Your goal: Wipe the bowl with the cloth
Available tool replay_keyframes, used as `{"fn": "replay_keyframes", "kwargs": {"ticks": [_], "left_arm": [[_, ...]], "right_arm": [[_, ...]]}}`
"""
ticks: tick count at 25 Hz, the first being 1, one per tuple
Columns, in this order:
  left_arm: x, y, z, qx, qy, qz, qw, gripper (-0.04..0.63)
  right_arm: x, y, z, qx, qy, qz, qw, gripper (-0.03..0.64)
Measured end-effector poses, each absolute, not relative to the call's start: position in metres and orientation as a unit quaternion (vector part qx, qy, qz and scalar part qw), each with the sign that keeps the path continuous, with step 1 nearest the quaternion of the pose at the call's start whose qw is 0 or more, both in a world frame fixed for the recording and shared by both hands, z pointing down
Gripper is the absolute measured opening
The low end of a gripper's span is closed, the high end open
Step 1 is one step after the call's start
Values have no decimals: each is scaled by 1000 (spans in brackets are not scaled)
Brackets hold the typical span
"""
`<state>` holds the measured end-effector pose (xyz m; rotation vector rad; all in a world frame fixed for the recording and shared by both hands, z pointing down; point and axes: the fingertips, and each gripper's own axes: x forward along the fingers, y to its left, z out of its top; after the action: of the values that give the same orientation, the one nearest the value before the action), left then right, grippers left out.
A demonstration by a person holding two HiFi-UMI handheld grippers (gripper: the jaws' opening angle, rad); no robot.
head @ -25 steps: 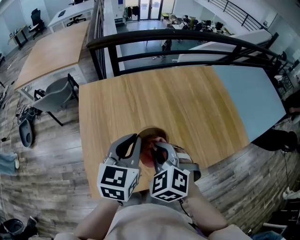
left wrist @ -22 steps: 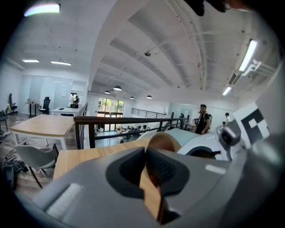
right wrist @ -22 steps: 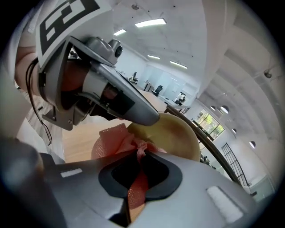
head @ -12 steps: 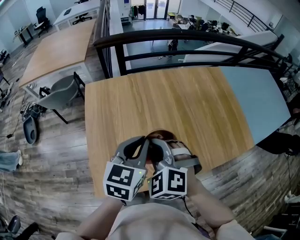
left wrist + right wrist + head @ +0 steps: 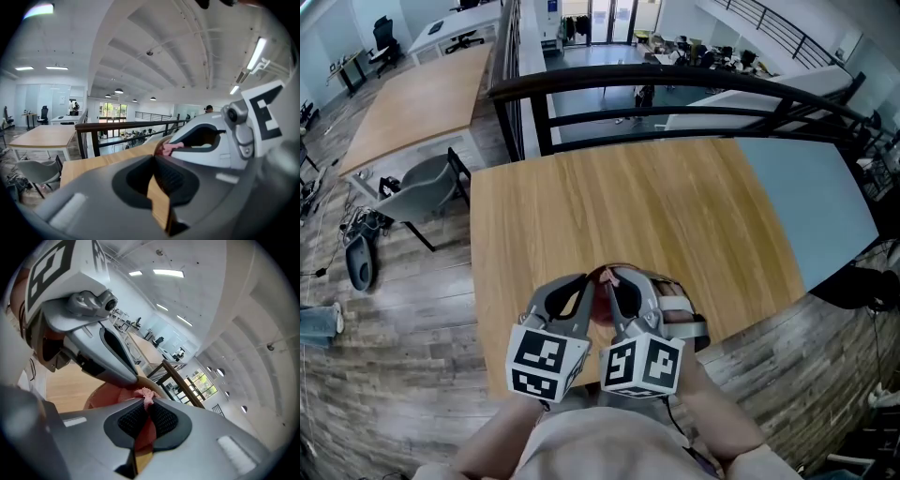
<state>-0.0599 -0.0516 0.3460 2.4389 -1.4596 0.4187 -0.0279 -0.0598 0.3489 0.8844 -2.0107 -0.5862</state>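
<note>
Left gripper (image 5: pixel 153 159): jaws have just been closing and now stand almost together. We note a thin tan strip between the ribbed pads and take it for the rim of the bowl (image 5: pixel 101 397), so we log this gripper as clamped on the bowl. From the right gripper view, the left gripper's tip meets the bowl's rim on its far side.

Right gripper (image 5: pixel 145 401): jaws pinched on the cloth (image 5: pixel 144 393). A pink, nubbly tuft sticks out just past the tips, and more of it fills the gap between the pads. The tuft hangs over the bowl's salmon-coloured inside, close to the rim that the other gripper holds.

From the head view we see both grippers side by side, tips converging over the bowl and hiding most of it. Only a brown arc of rim and a patch of red show between them. Each marker cube (image 5: pixel 546 361) faces up at us.

The bowl sits at the near edge of the wooden table (image 5: pixel 628 197), roughly midway along it. Whether it rests on the top or is lifted, we cannot tell.
</note>
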Motion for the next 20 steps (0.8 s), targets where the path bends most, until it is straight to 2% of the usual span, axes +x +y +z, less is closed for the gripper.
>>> {"fn": "replay_keyframes", "kwargs": {"ticks": [9,16,20], "left_arm": [[-85,-59,339,829,-524,125,153,12],[-74,-47,342,836,-508,177,108,8],[-57,-42,347,853,-469,210,89,8]], "right_arm": [[-11,-46,367,358,-811,-175,429,18],[-8,-24,304,343,-872,-143,319,18],[-9,-28,256,339,-885,-170,269,18]]}}
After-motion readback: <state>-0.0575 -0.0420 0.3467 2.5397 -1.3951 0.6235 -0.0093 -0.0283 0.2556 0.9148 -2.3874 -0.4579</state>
